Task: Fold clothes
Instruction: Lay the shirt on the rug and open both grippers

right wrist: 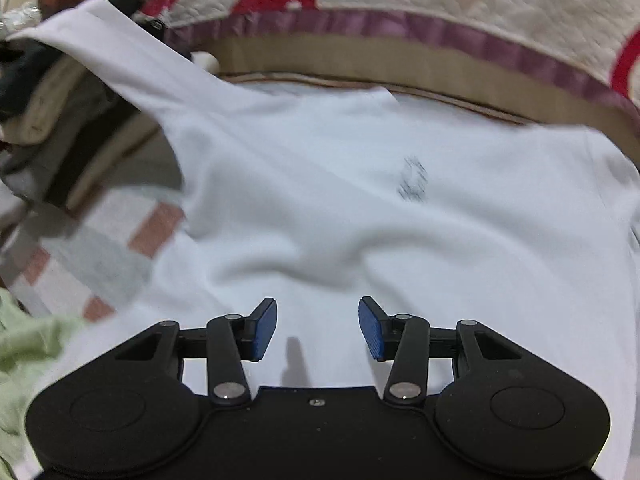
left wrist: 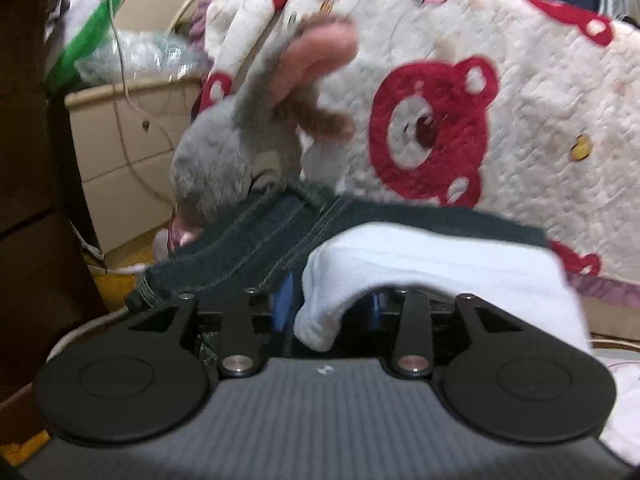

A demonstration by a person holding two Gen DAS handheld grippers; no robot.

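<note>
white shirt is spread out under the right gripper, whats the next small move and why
Probably lower the right gripper and close on the near edge of the white shirt. Its blue pads stand apart with nothing between them, and the shirt lies mostly flat, ready for a fold.

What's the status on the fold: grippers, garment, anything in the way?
Right gripper open, nothing between pads, over white shirt lying spread. Left gripper draped by white cloth, grip unclear. Dark jeans and plush toy crowd the left.
</note>
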